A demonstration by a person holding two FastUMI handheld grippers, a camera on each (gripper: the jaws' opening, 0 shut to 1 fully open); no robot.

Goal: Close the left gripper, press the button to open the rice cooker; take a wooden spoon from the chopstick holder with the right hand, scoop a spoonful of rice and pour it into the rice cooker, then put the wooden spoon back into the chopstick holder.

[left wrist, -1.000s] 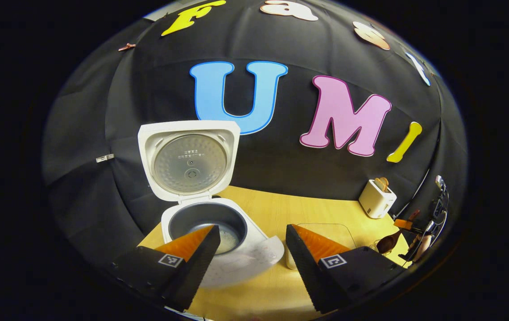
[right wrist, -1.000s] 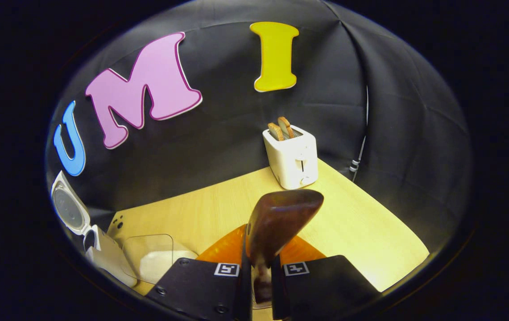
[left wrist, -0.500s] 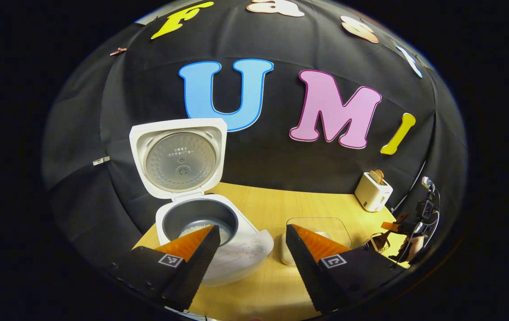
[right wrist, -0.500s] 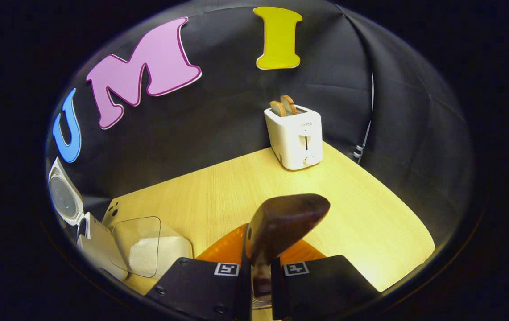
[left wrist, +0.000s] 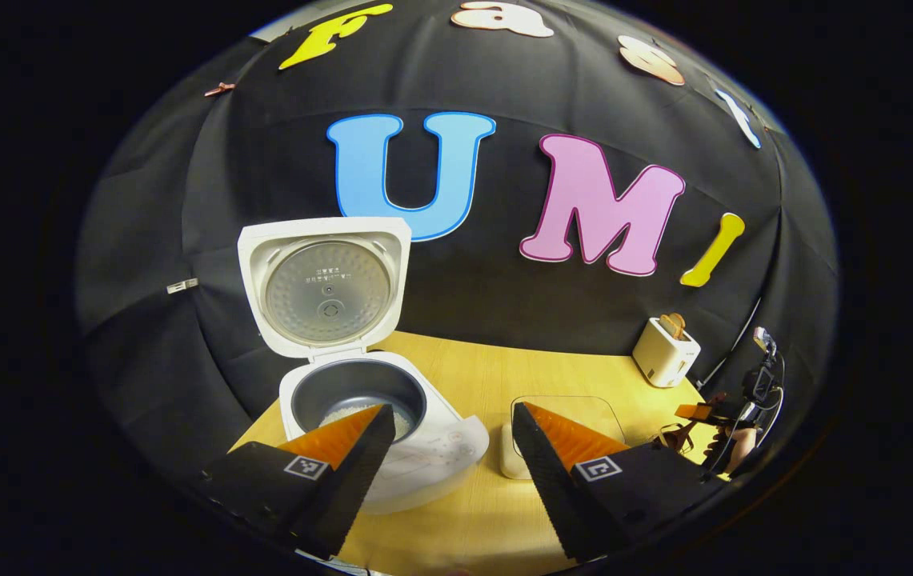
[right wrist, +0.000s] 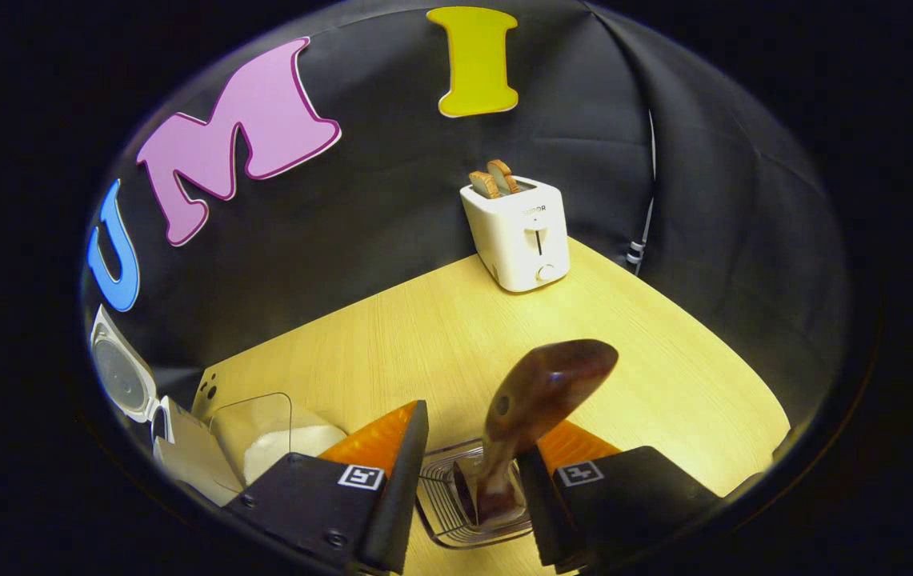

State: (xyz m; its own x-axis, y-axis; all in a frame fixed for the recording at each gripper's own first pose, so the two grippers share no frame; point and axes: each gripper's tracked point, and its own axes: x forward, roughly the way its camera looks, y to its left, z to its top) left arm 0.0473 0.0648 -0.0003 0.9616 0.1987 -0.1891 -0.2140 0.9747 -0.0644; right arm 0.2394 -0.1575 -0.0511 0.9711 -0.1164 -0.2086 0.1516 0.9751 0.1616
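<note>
Left claw (left wrist: 448, 464) fingers spread wide, right claw (right wrist: 468, 472) fingers parted — gripping nothing

White toaster (right wrist: 522, 234) holding toast (right wrist: 493, 179), wooden table (right wrist: 664, 376)

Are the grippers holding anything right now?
No. The right gripper is open; the spoon stands in the holder between its fingers. The left gripper is open and holds nothing.

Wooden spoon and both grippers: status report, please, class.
Left gripper open, hovering before open rice cooker. Right gripper open; wooden spoon stands in chopstick holder, leaning on one finger. Nothing in the way.
</note>
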